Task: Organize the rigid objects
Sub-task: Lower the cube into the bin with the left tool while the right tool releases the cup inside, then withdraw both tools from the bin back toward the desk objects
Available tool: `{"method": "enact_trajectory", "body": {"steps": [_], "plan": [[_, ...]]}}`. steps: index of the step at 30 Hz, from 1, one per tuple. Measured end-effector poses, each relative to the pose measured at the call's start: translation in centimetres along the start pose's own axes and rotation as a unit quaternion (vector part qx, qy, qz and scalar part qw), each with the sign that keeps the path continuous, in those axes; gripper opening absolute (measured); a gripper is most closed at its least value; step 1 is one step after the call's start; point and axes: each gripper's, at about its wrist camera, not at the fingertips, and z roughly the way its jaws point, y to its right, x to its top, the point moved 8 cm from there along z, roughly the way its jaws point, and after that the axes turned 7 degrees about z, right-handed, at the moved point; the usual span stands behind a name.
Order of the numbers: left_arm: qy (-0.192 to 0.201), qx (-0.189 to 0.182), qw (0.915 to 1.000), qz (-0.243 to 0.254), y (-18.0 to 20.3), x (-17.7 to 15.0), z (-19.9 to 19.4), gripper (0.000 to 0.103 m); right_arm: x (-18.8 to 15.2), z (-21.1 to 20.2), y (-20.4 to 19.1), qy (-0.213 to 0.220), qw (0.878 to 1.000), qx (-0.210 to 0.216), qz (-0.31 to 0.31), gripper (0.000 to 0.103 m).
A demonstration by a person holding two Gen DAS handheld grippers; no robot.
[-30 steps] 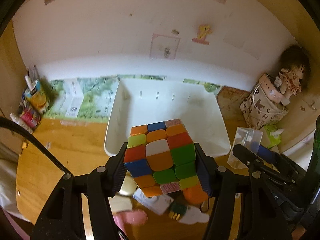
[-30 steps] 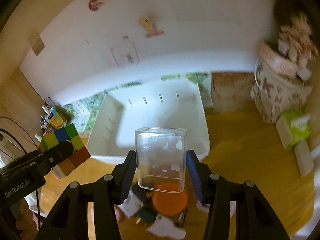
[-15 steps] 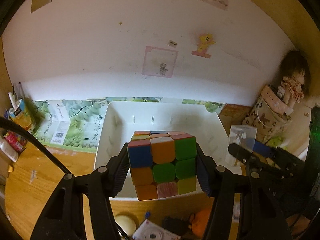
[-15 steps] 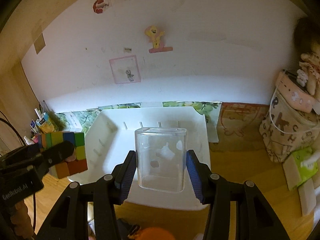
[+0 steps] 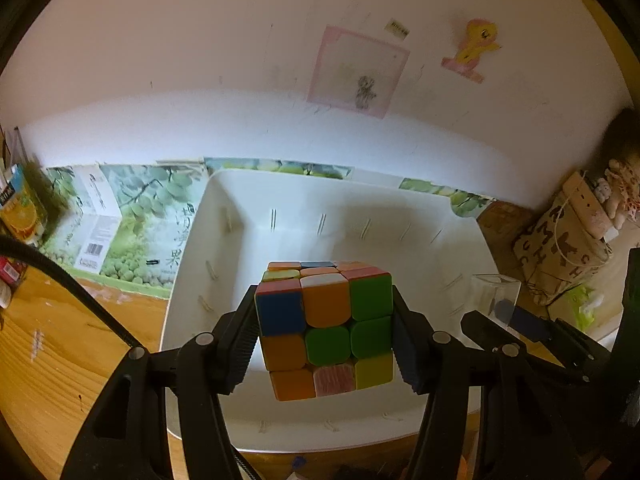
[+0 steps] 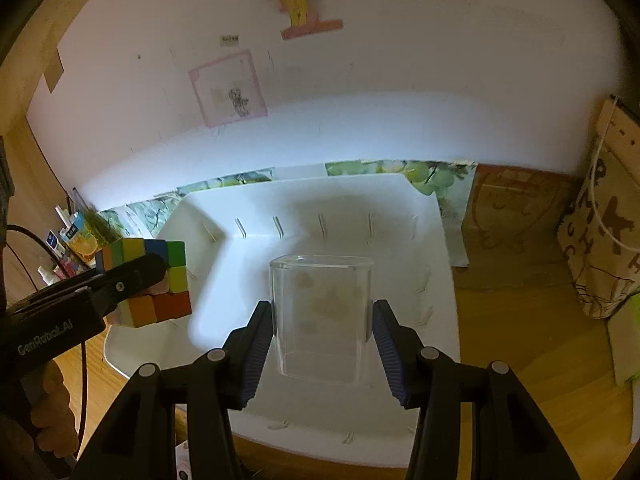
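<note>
- Left claw (image 5: 324, 342) clamped on a scrambled puzzle cube (image 5: 326, 328) — ribbed pads pressed against its two side faces, cube raised clear over the white bin (image 5: 192, 248).
- Right claw (image 6: 322, 344) clamped on a clear plastic cup (image 6: 322, 316), upright with mouth up, likewise held over the bin's inside.
- Seen from the right wrist view: cube above the bin's left edge, cup over the bin's middle, the two apart from each other.
- Bin stood on the wooden surface (image 5: 52, 364) toward its back edge, against the white wall; slotted inner walls, bare floor where visible.
- Flattened green-printed carton (image 5: 132, 224) lay just beside the bin's left side, along the surface's back edge.
- Juice box (image 6: 82, 236) and small bottles crowded at the back left corner.
- Patterned fabric bag (image 6: 600, 248) stood near the right edge — a doll (image 5: 622, 196) perched on it in the left wrist view.
- Part of a hand (image 6: 52, 408) gripping the left tool showed low at the left.
</note>
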Motion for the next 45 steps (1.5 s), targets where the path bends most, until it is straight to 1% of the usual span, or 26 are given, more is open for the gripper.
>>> {"method": "enact_trajectory", "body": {"steps": [4, 9, 10, 12, 13, 14, 15, 17, 21, 22, 23, 24, 29, 34, 39, 45], "plan": [[-0.008, 0.008, 0.9999, 0.005, -0.1, -0.2, 0.5, 0.063, -0.2, 0.7, 0.4, -0.010, 1.000, -0.002, 0.005, 0.051], [-0.021, 0.004, 0.9996, -0.015, -0.4, -0.5, 0.8, 0.063, -0.3, 0.8, 0.4, -0.016, 1.000, 0.000, 0.008, 0.051], [-0.024, 0.004, 0.9996, -0.017, -0.5, -0.5, 0.9, 0.063, -0.3, 0.8, 0.5, -0.016, 1.000, -0.001, 0.008, 0.052], [-0.026, 0.003, 0.9994, -0.023, -0.6, -0.5, 0.9, 0.064, -0.2, 0.7, 0.6, -0.013, 1.000, 0.000, 0.009, 0.058], [-0.020, 0.001, 0.9995, -0.026, -0.6, -0.3, 0.7, 0.065, -0.2, 0.6, 0.6, -0.011, 1.000, 0.000, 0.010, 0.064], [-0.012, 0.002, 0.9996, -0.026, -0.7, -0.1, 0.5, 0.068, -0.1, 0.4, 0.6, -0.007, 1.000, 0.001, 0.009, 0.067], [-0.003, 0.004, 0.9997, -0.024, -0.6, 0.2, 0.0, 0.074, -0.1, 0.2, 0.6, -0.005, 1.000, 0.001, 0.008, 0.067], [0.014, 0.008, 0.9997, -0.017, -0.5, 0.6, -0.8, 0.077, 0.0, 0.0, 0.6, -0.004, 1.000, -0.001, 0.005, 0.069], [0.032, 0.011, 0.9994, -0.008, -0.4, 1.2, -2.3, 0.079, 0.2, -0.9, 0.5, 0.004, 1.000, 0.001, 0.005, 0.069], [0.038, 0.011, 0.9992, -0.009, -0.3, 1.2, -2.8, 0.079, 0.3, -1.3, 0.4, 0.008, 1.000, 0.001, 0.006, 0.071], [0.043, 0.010, 0.9990, -0.009, -0.4, 1.3, -3.3, 0.079, 0.3, -1.8, 0.4, 0.013, 1.000, 0.002, 0.006, 0.074], [0.049, 0.011, 0.9987, -0.011, -0.4, 1.4, -3.8, 0.079, 0.5, -2.4, 0.3, 0.020, 1.000, 0.003, 0.006, 0.074], [0.082, 0.016, 0.9965, -0.010, -0.3, 1.6, -7.0, 0.079, 0.9, -5.2, -0.2, 0.047, 0.999, 0.008, 0.003, 0.076], [0.121, 0.020, 0.9924, -0.010, -0.2, 1.2, -11.0, 0.079, 1.1, -8.6, -0.7, 0.078, 0.997, 0.011, 0.000, 0.080], [0.157, 0.031, 0.9871, -0.005, 0.0, 0.6, -15.1, 0.080, 1.0, -12.2, -1.1, 0.106, 0.994, 0.012, -0.004, 0.080], [0.188, 0.041, 0.9814, -0.003, 0.0, -0.6, -19.1, 0.082, 0.2, -16.0, -1.4, 0.135, 0.991, 0.016, -0.004, 0.082]]}}
